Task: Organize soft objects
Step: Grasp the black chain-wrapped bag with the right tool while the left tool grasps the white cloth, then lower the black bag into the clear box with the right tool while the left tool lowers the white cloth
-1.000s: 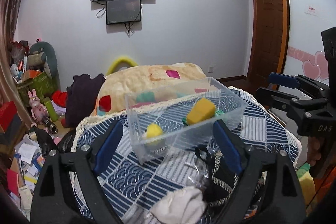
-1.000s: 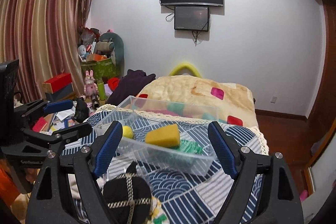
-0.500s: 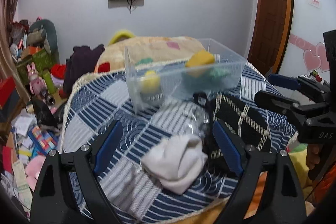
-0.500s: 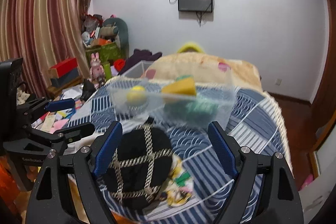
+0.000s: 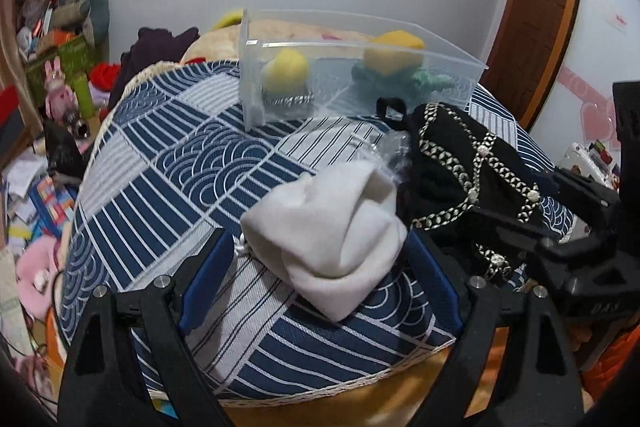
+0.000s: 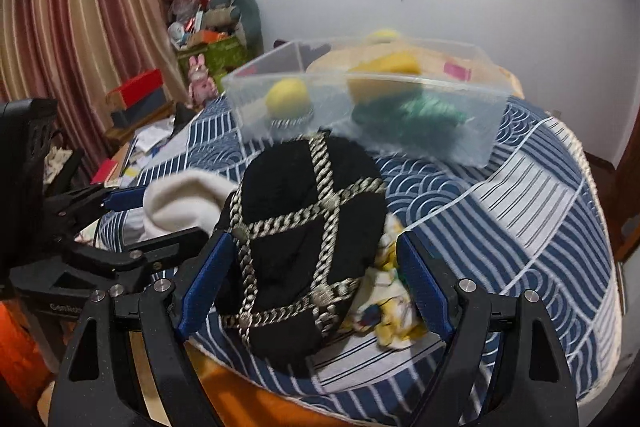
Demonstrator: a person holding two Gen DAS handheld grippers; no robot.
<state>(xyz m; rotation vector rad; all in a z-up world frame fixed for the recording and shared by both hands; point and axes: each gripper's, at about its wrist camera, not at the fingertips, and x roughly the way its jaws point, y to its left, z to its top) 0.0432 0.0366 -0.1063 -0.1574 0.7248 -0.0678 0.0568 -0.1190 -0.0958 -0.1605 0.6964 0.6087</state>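
Observation:
A white sock lies at the near edge of the blue patterned cloth; my left gripper is open with its jaws on either side of it, not closed. A black hat with silver chain trim lies beside the sock; my right gripper is open around its near part. It also shows in the left wrist view. A clear plastic bin farther back holds a yellow ball, a yellow sponge and a green soft item.
A small yellow-and-white printed cloth lies under the hat's right side. The table's near edge is just below the grippers. Toys, boxes and papers clutter the floor at left. A wooden door stands at right.
Both grippers have dropped down and moved in toward the table's near edge. The sock now lies between the left jaws and the hat between the right jaws.

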